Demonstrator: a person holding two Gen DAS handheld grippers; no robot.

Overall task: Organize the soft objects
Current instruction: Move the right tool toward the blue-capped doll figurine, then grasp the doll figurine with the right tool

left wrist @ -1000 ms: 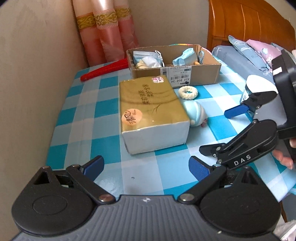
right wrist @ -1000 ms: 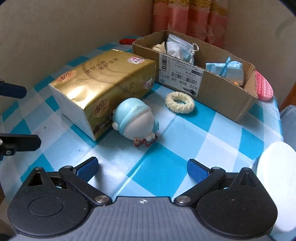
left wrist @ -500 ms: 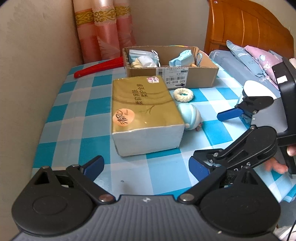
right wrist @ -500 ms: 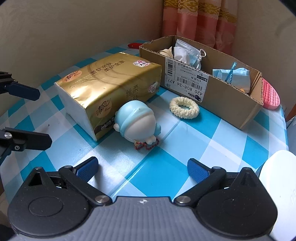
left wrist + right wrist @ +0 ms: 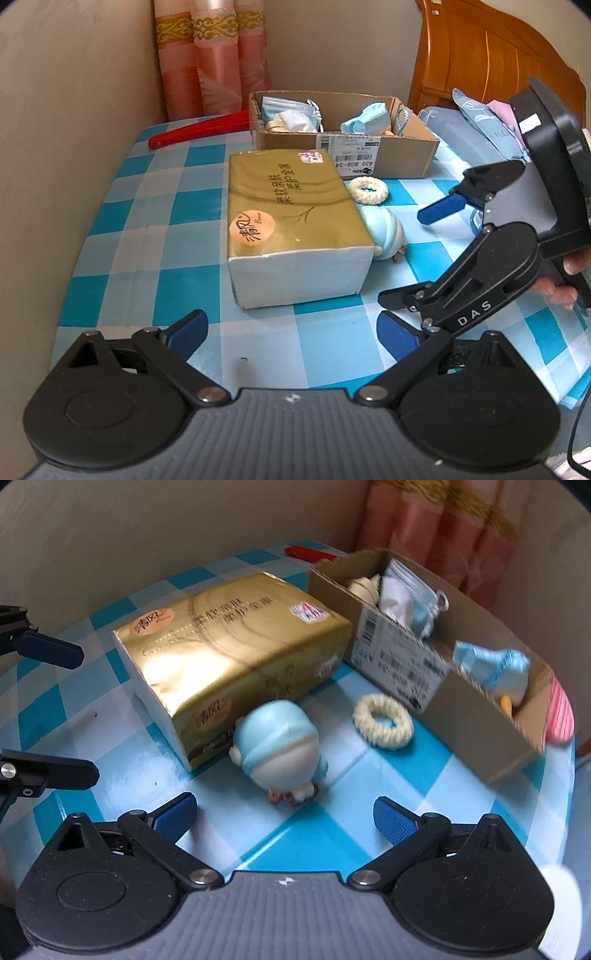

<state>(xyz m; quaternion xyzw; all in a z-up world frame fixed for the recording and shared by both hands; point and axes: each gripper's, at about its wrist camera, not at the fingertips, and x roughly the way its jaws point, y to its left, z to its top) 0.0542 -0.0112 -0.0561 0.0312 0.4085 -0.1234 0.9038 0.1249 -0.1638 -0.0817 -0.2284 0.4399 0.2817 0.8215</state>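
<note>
Landmark: gold tissue pack (image 5: 295,218) on checked table (image 5: 155,236). Cardboard box (image 5: 391,157) just behind it, holding masks. Blue plush toy (image 5: 277,746) against the pack's right side; cream scrunchie (image 5: 382,720) between toy and box. Left gripper (image 5: 291,332) and right gripper (image 5: 284,812): jaws spread, empty.

From the left wrist view, the blue doll (image 5: 384,232) was half hidden behind the gold tissue pack (image 5: 295,225), ahead of the left gripper (image 5: 291,330). The hand (image 5: 565,280) on the right gripper (image 5: 413,258) was cut off by the picture's right edge. The right wrist view was blurred, so the label (image 5: 399,653) on the cardboard box (image 5: 476,716) could not be read.
</note>
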